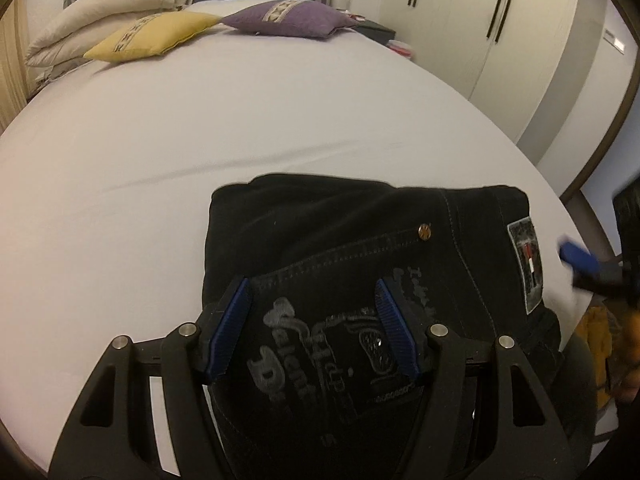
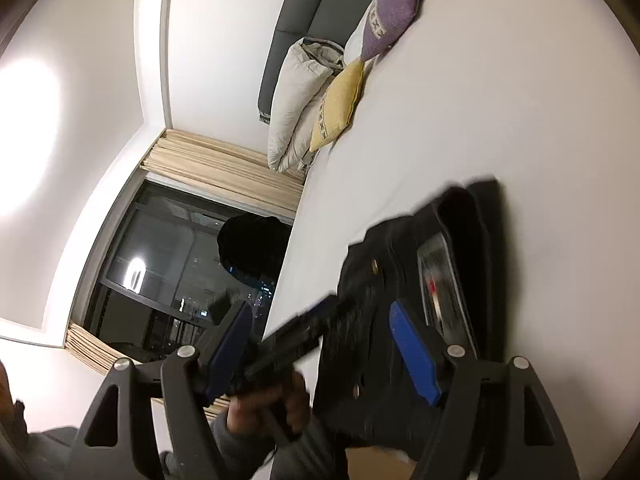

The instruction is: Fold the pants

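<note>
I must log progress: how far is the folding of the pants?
Nearly done: the black pants lie on the bed as a compact folded bundle. The left tongs hang open over it, holding nothing; the right tongs are open beside it. Perhaps only smoothing remains.

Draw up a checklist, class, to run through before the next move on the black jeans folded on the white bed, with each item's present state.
1. Black denim jeans folded into a compact bundle: ok.
2. Bundle lying wholly on the white bed sheet: cannot tell; near edge hidden.
3. Left gripper open, fingers straddling the printed pocket: ok.
4. Right gripper open: ok.
5. Right gripper free of cloth: cannot tell; blurred.
6. Yellow cushion and purple cushion far from the bundle: ok.
</note>
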Motion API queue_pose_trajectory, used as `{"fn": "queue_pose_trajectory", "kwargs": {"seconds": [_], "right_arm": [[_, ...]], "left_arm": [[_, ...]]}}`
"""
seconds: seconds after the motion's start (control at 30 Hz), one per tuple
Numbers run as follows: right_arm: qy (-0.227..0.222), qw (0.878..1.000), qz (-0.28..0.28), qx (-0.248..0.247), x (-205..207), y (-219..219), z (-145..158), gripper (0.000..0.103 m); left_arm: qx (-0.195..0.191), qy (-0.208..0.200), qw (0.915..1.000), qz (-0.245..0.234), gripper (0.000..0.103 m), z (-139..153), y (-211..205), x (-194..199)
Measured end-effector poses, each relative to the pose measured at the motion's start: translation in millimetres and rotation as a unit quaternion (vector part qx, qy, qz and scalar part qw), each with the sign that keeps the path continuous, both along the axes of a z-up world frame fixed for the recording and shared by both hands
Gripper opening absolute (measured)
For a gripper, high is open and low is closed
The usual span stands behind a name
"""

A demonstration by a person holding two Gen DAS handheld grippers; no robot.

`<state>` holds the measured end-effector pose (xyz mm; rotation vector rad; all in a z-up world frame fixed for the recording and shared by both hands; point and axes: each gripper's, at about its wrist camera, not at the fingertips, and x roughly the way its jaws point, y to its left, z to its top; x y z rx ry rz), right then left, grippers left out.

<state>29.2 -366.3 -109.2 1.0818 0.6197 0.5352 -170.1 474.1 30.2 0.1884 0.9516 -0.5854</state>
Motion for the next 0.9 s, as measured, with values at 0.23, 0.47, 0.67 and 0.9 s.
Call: {"fn": "queue_pose_trajectory", "kwargs": {"seconds": [0.23,0.47,0.67,0.9], "right_arm": [[0.093,0.995,-0.030,0.005,38.7,-23.1,-51.6,0.056],[0.086,0.986,-0.135,-0.046,-22.0,-52.9,-24.8,0.078],[0.104,0.985,-0.080,-0.114,-29.7,-27.7,-17.9,0.081],[0.127,0.979,-0.071,-0.141,-23.7,-16.3,-20.9,0.088]], "left_arm": [[0.000,0.009,0.9999,0.008,0.063,-5.5,-4.2,24.9],[0.002,0.016,0.9996,0.024,0.063,-6.0,-9.2,44.6],[0.016,-0.002,0.9994,0.032,0.063,13.6,-1.4,45.4],[0.006,-0.019,0.9974,0.069,0.083,32.1,42.3,45.6]]}}
